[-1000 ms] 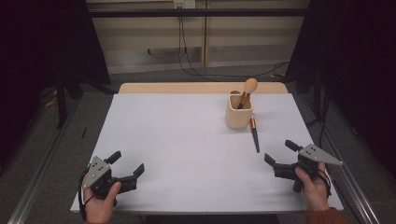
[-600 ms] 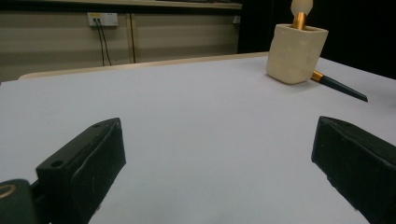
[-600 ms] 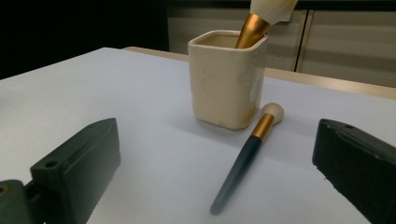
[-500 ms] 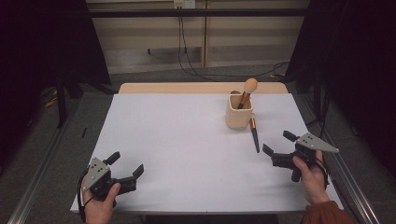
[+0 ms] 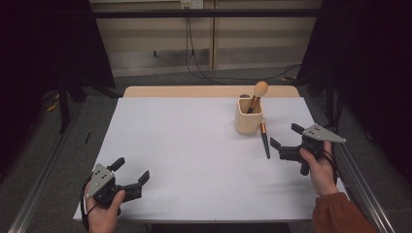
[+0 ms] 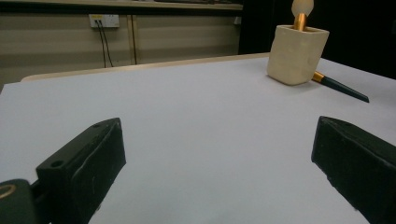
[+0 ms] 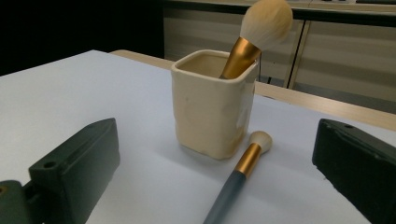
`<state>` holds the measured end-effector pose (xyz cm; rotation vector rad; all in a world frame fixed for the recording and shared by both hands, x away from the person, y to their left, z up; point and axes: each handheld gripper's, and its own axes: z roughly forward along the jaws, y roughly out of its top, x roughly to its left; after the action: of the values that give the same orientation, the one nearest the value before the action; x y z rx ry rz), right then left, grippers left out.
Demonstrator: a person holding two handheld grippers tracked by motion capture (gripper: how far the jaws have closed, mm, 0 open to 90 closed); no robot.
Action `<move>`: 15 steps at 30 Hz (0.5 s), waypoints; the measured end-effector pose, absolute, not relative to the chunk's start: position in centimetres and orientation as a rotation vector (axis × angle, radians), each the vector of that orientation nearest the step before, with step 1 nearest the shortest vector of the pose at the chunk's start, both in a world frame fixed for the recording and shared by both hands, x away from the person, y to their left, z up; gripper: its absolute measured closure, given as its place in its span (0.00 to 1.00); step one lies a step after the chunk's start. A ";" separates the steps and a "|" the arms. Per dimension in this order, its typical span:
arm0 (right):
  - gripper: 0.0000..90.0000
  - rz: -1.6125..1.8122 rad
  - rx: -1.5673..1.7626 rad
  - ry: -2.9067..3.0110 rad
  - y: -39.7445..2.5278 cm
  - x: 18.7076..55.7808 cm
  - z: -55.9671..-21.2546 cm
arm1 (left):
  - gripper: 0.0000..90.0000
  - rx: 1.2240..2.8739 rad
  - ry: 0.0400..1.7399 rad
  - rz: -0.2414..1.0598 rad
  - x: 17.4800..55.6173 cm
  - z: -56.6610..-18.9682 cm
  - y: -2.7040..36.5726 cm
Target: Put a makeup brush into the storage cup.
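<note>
1. Work surface. I see a table (image 5: 194, 160) covered with a white sheet; its wooden far edge shows beyond the sheet.

2. Grippers. My left gripper (image 5: 130, 170) sits at the near left corner of the table, jaws spread wide and holding nothing; in the left gripper view both jaws frame bare sheet, with the work items well apart from it, at the far right. My right gripper (image 5: 285, 137) hovers at the right side of the table, jaws likewise wide and empty, pointed toward the work items (the right gripper view looks straight at them between the jaws).

3. Holder. A cream ceramic cup (image 7: 212, 105) with squared sides stands upright on the far right part of the sheet.

4. Brush already stowed. One makeup brush (image 7: 259, 32), gold ferrule and pale bristle head up, leans inside the cup.

5. Brush remaining. A second makeup brush (image 7: 240, 172), dark handle and gold ferrule, lies flat on the sheet. Its small bristle head is just beside the base of the cup (I cannot tell whether it touches), and the handle runs toward the right gripper.

6. Progress, as I judge it. One brush is in the cup and one is still loose, so the job is about half done. Remaining: close the right jaws on the handle, lift, upend and drop the brush into the cup. No grasp is made yet.
</note>
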<state>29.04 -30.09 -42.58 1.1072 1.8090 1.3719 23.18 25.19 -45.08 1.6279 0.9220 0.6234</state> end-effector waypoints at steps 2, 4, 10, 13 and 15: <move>0.00 1.378 1.103 1.801 -30.0 29.5 -42.2 | 0.03 1.630 0.919 0.622 23.3 -45.1 25.2; 0.01 1.364 1.105 1.807 -29.9 30.1 -41.9 | 0.03 1.629 0.919 0.622 23.3 -45.1 25.2; 0.01 1.353 1.109 1.806 -29.8 31.7 -41.5 | 0.03 1.633 0.914 0.627 23.2 -45.0 25.1; 0.01 1.347 1.117 1.798 -29.6 32.5 -41.2 | 0.03 1.631 0.914 0.629 23.2 -45.0 25.2; 0.01 1.335 1.122 1.798 -29.5 33.0 -41.0 | 0.03 1.630 0.917 0.627 23.2 -45.0 25.2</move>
<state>32.99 -29.50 -41.03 1.1220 1.7985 1.3352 23.21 25.19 -45.05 1.6303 0.9166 0.6274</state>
